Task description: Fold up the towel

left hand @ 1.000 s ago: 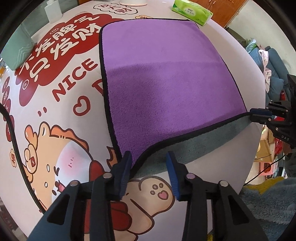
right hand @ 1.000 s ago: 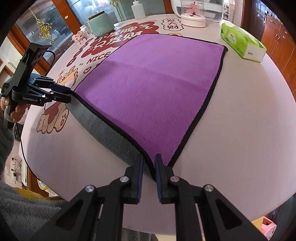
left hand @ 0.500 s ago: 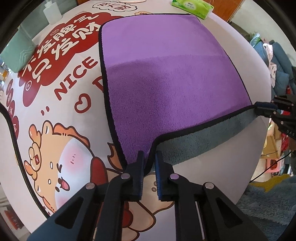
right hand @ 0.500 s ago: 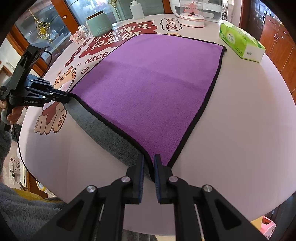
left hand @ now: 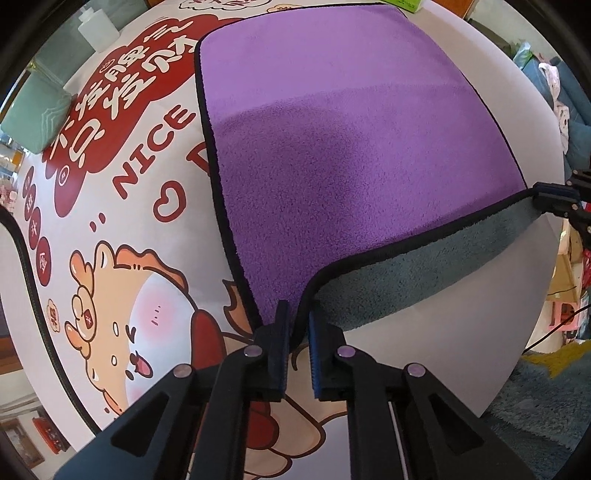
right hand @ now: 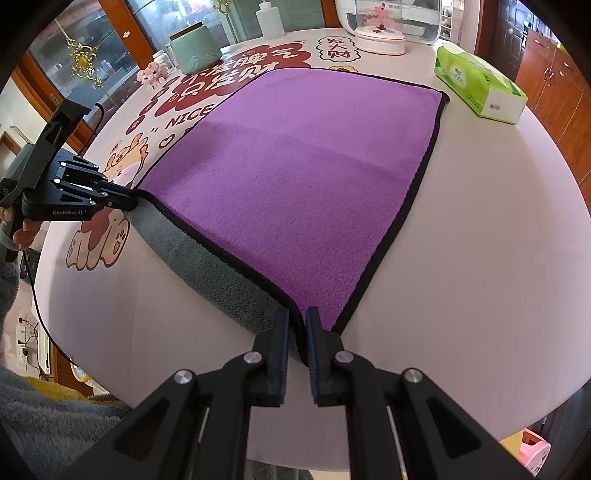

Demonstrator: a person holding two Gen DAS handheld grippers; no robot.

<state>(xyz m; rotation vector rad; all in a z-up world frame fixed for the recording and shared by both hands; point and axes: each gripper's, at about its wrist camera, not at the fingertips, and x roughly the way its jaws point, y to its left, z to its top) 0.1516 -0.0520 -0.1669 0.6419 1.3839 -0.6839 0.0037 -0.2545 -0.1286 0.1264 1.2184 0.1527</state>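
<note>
A purple towel (left hand: 351, 147) with a black hem and grey underside lies on the round table (left hand: 461, 332); it also shows in the right wrist view (right hand: 314, 177). My left gripper (left hand: 298, 328) is shut on the towel's near left corner and holds it lifted, so the grey underside (left hand: 424, 273) shows. My right gripper (right hand: 296, 332) is shut on the near right corner, also raised. Each gripper shows in the other's view: the right one (left hand: 546, 194), the left one (right hand: 125, 201). The near edge hangs between them; the far half lies flat.
A green tissue pack (right hand: 480, 88) lies at the far right of the table. A green jar (right hand: 195, 48), a white bottle (right hand: 269, 18) and a pink domed ornament (right hand: 380, 29) stand along the far edge. The tablecloth carries red lettering and a cartoon animal (left hand: 122, 291).
My left gripper has shut on the towel's near left corner and lifted it. Both grippers have raised the near edge, showing more grey underside.
</note>
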